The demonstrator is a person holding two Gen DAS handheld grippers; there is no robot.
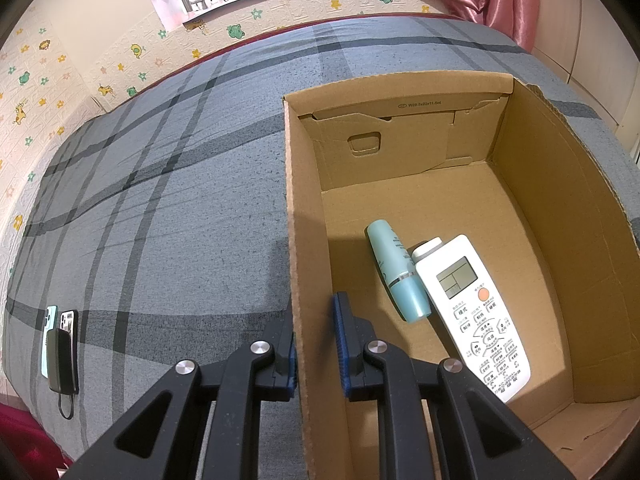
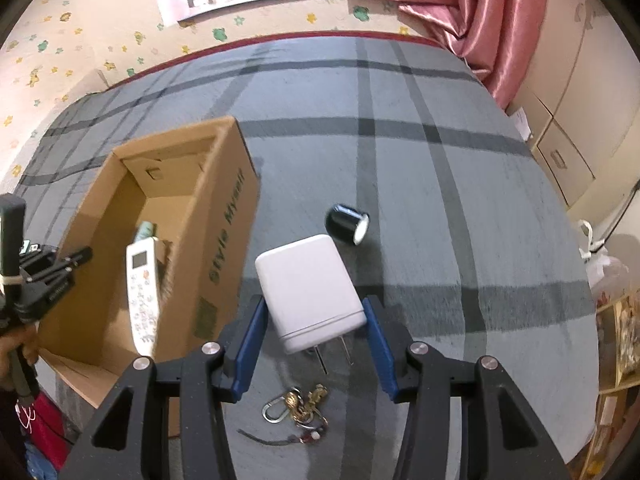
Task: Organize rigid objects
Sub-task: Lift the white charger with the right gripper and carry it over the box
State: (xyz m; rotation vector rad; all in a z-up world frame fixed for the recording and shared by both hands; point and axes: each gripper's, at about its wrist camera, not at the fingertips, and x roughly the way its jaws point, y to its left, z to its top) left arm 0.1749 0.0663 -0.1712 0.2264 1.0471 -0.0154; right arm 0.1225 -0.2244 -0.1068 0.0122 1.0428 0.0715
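The right gripper clamps the white rectangular plug charger, raised above the grey plaid bedcover. The left gripper pinches the brown cardboard box wall. Looks like the carry step; next, swing left over the box and release.

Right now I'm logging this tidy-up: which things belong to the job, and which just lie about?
Job:
cardboard box
remote control
teal bottle
white charger in right gripper
black cap
keyring

Lying about:
phones
power bank
pink curtain
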